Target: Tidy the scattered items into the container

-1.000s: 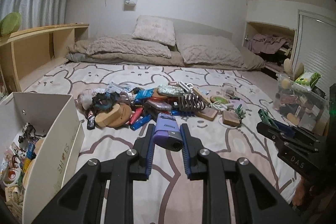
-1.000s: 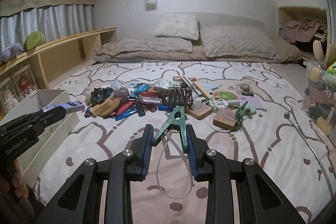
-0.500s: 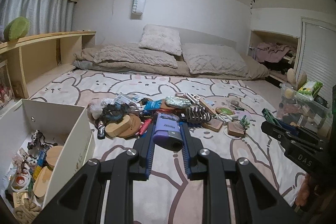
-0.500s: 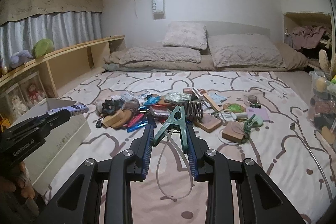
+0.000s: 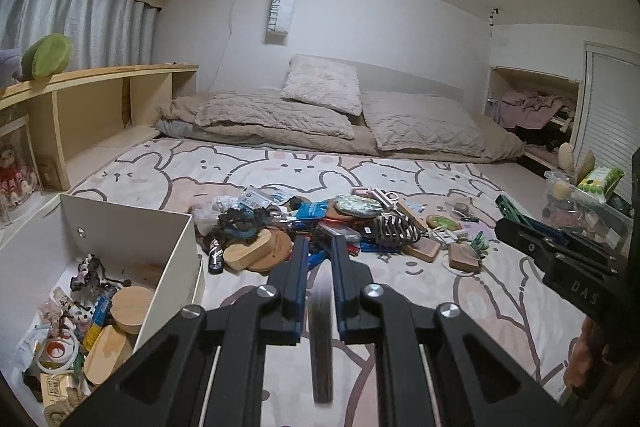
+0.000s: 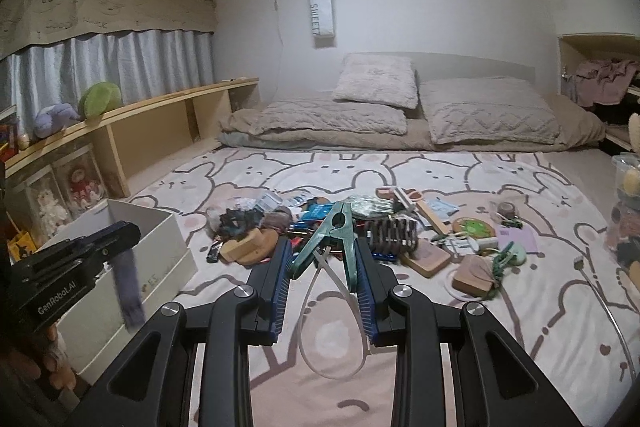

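left gripper (image 5: 319,259): jaws have just closed to nearly touching, nothing between them, a blurred purple object (image 6: 129,291) falls beside the white box (image 5: 172,267) | right gripper (image 6: 320,267): pinching a green clothespin (image 6: 334,239) with white loop | clutter pile (image 5: 320,227): mid-rug, right of box

Ahead of box (image 5: 120,239): I see bare rug (image 5: 400,327), open passage.
Right of box: item pile (image 5: 320,231) blocks my way.
Inside box: clutter (image 5: 88,323) fills the near floor; far corner free.
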A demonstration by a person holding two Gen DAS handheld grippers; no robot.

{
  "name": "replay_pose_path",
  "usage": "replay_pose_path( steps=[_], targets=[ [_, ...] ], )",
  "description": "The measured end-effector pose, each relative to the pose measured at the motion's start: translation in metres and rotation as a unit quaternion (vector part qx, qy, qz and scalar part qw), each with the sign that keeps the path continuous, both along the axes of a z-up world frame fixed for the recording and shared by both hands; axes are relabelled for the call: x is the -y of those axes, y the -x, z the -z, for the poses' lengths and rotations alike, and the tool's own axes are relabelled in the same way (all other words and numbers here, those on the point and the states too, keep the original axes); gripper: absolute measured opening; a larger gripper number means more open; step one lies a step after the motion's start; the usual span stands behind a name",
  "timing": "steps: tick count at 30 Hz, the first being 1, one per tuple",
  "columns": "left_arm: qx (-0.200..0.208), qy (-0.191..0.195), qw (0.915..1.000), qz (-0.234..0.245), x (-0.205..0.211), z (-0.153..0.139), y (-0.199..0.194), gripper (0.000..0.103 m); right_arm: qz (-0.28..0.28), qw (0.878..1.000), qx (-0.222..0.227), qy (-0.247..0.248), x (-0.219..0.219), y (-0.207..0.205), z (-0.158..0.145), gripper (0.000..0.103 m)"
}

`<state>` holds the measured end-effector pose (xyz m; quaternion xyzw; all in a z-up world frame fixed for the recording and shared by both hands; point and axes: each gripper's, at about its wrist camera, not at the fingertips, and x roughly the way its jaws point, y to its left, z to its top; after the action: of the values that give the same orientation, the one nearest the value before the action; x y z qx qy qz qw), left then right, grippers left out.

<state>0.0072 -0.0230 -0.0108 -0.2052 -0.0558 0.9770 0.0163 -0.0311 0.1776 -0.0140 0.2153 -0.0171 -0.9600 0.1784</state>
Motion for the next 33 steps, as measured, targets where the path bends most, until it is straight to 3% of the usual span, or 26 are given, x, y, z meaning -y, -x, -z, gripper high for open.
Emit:
replay_pose_path(
  steps=[8,14,19,24,28,33],
  targets=[
    [0.006,-0.004,1.0000,-0.003,0.007,0.001,0.003,0.005,-0.011,1.000,0.005,-0.001,0.009,0.005,0.002,0.031],
    [0.068,-0.004,0.9977,-0.004,0.005,0.030,0.013,0.006,-0.012,1.000,0.016,-0.001,0.009,0.007,0.009,0.031],
    [0.124,0.021,0.9920,-0.003,-0.010,0.071,0.022,0.040,-0.011,1.000,0.023,0.003,0.007,0.009,0.013,0.031],
    [0.177,0.031,0.9835,-0.022,-0.008,0.111,0.039,0.042,-0.010,1.000,0.026,0.003,0.006,0.008,0.016,0.031],
    [0.212,0.013,0.9758,-0.052,0.008,0.137,0.050,0.042,-0.006,1.000,0.030,0.006,0.002,0.010,0.018,0.031],
    [0.228,-0.011,0.9714,-0.063,0.024,0.153,0.057,0.042,-0.002,0.999,0.036,0.008,-0.001,0.012,0.022,0.031]
  ],
)
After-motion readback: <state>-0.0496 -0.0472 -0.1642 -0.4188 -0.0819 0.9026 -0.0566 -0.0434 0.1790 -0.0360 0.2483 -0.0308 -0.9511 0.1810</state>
